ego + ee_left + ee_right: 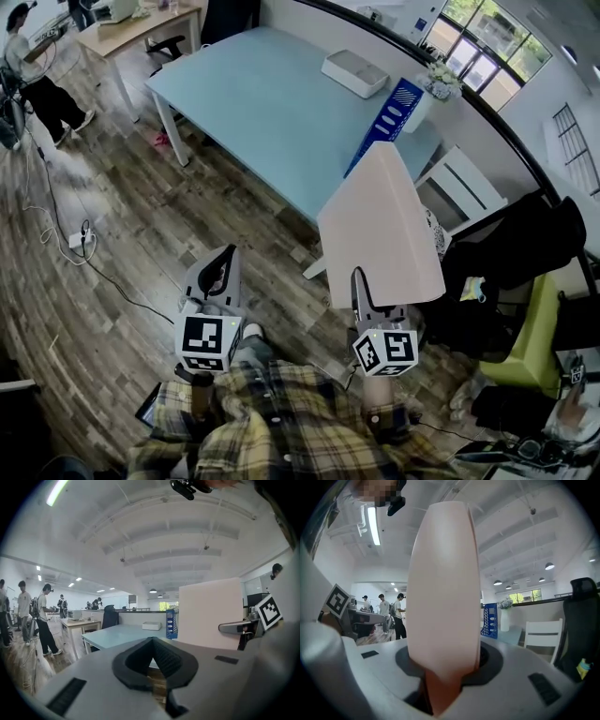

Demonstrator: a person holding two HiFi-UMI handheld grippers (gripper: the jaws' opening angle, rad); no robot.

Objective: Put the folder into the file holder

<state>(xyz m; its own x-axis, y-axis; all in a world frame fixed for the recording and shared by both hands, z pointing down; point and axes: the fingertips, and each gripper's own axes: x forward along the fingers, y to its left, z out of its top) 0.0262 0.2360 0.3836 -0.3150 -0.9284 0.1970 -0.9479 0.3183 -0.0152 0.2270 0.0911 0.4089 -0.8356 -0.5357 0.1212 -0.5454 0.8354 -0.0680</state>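
One pink folder point(380, 220) stood upright, clamped low in the right hand-held gripper point(360, 278), likely to slide edgewise into the blue file holder point(386, 117) on the worktop point(253, 103) at twelve o'clock. The left hand-held gripper point(223, 260) was closed, empty.

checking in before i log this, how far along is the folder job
Done: the folder is picked up, clamped in the right gripper. In hand: it is held above the floor, short of the table. Left: reach the blue file holder at the table's far edge and slot the folder in. The left gripper is empty.
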